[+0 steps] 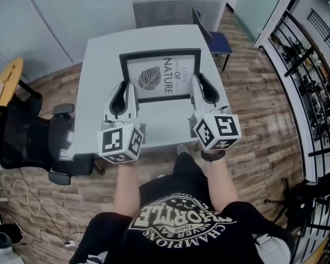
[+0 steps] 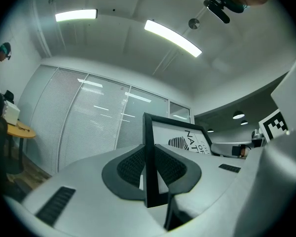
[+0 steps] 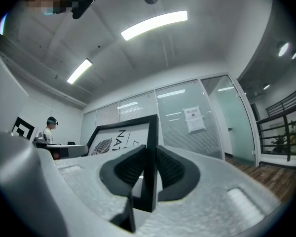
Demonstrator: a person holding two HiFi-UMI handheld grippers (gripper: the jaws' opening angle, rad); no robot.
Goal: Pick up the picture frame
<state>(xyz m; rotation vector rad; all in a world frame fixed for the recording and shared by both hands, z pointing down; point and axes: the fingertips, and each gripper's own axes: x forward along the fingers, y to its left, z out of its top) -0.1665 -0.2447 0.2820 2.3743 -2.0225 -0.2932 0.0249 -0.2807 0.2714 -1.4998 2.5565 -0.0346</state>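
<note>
Frame [image 1: 160, 77] at picture centre over desk [image 1: 102, 54], left claw [image 1: 124, 87] and right claw [image 1: 199, 80] each clamped on a side edge

Print in the picture frame [image 1: 160, 76]: "OF NATURE", lying sideways in head view; the smaller word beside it is not legible. Both gripper views show only "NAT".
Black T-shirt [image 1: 181, 220], upside down: "CHAMPIONS", "NEVER SAYS", "1989"; the large middle word is unclear.
Notice [image 3: 194, 119] on the glass wall [image 3: 175, 127]: unreadable.

Picture frame [image 1: 160, 76] — lower corners covered in head view, door notice [image 3: 194, 119] unreadably small
</note>
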